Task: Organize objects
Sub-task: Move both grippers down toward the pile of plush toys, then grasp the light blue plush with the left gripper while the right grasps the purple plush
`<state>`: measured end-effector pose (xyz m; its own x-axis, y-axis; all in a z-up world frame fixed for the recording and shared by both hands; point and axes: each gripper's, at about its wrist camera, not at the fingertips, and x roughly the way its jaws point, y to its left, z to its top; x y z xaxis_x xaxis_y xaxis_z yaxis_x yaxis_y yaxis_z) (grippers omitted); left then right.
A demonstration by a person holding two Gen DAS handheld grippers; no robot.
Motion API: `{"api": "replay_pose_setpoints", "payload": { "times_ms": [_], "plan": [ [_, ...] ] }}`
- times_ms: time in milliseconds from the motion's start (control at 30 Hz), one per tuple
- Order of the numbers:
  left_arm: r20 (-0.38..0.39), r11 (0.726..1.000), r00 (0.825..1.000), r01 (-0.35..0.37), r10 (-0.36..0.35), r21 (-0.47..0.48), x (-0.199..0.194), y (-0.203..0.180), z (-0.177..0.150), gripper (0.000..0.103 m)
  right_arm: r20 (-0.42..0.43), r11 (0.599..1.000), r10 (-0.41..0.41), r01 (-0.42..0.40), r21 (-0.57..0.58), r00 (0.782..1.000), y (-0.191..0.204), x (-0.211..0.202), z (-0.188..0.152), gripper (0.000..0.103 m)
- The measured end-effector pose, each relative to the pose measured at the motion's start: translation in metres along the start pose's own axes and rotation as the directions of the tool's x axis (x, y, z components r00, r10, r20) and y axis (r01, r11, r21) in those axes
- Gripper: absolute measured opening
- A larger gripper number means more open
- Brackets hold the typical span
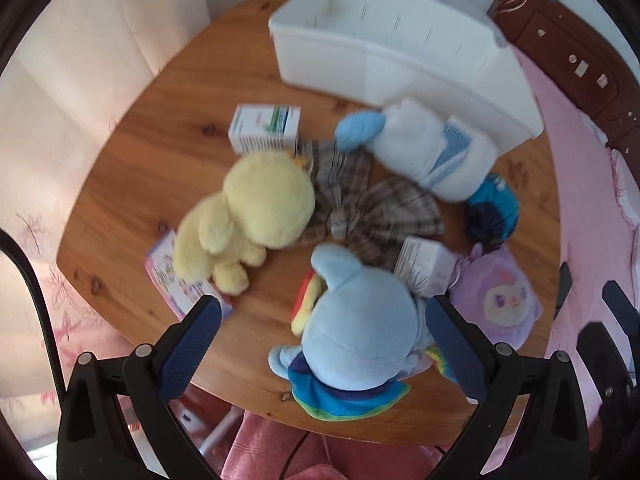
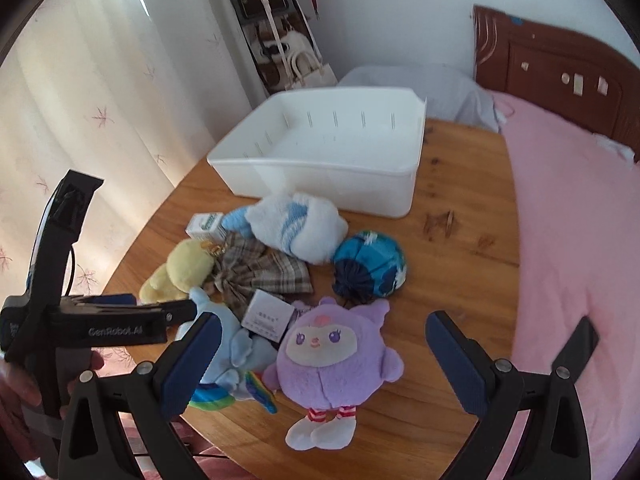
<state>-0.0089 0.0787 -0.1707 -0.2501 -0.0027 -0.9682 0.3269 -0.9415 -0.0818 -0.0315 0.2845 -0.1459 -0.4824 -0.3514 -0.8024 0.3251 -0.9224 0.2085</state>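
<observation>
Left gripper (image 1: 324, 344) spread wide above blue plush (image 1: 356, 336), not gripping. Right gripper (image 2: 324, 360) spread, empty, purple plush (image 2: 328, 356) between fingers. Bin (image 2: 320, 188) at 12 o'clock.

I'm over a round wooden tabletop (image 2: 460, 248) with knots in its grain. To my left hang pale curtains (image 2: 100, 92) printed with pink leaves, daylight glowing through them. Ahead the wall (image 2: 420, 8) is plain white, and a rack of bags (image 2: 276, 40) stands in the corner. On my right a bed covered by a pink sheet (image 2: 572, 240) presses against the tabletop's edge, with a dark carved wooden headboard (image 2: 560, 68) behind it and a grey pillow (image 2: 420, 84) beside that.
</observation>
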Motion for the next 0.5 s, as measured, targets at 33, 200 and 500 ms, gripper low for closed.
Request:
{"api": "replay_pose_setpoints", "payload": {
  "times_ms": [33, 200, 500],
  "plan": [
    [-0.018, 1.0, 1.0, -0.003, 0.003, -0.005, 0.006, 0.0, -0.002, 0.102, -0.007, 1.0, 0.005, -0.004, 0.007, 1.0, -0.001, 0.005, -0.001, 0.103],
    [-0.059, 1.0, 0.998, -0.03, 0.03, -0.006, 0.022, -0.003, -0.008, 0.102, -0.044, 0.999, 0.027, -0.026, 0.029, 0.999, -0.006, 0.025, -0.008, 0.103],
    [-0.069, 0.999, 0.998, -0.005, 0.003, -0.036, 0.029, -0.005, -0.01, 0.102, -0.12, 1.0, 0.013, -0.012, 0.01, 0.993, -0.01, 0.052, -0.02, 0.101]
  ]
}}
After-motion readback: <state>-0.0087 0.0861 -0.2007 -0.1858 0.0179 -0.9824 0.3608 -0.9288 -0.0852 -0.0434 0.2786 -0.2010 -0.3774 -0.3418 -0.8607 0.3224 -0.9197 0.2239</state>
